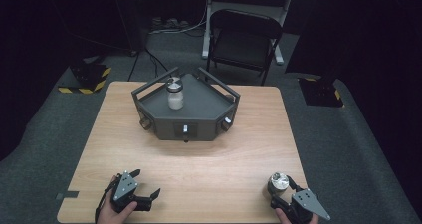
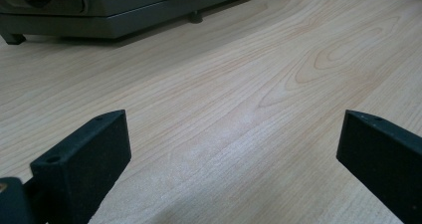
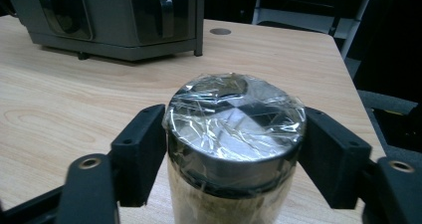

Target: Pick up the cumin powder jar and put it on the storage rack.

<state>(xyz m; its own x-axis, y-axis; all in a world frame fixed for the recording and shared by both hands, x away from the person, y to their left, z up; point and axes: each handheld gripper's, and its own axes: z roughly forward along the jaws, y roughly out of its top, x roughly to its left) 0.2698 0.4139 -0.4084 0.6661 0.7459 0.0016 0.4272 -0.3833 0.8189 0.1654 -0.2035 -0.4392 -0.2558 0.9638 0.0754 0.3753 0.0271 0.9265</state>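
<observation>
I have the right gripper (image 3: 234, 149) clamped on the jar (image 3: 234, 134) at the near right corner of the table (image 1: 209, 179), one jaw against each side just under the foil-wrapped lid (image 3: 235, 115). I took it high on the body because that is where the metal band gives a firm, round seat, and the lid rim above the pads should stop it slipping down when I lift. The jar stands upright on the wood, so I judge the grip is made but the lift not yet begun.

My left gripper (image 2: 234, 149) rests low at the near left, jaws spread wide with nothing but bare table between them; I keep it parked there, out of the way and ready to steady something if needed.

The grey tray (image 1: 204, 115) sits well apart at the middle of the table, with a second jar (image 1: 174, 93) already standing upright on its left part. To my mind the open deck beside that one is where this jar is headed, so the railing is the thing to clear
</observation>
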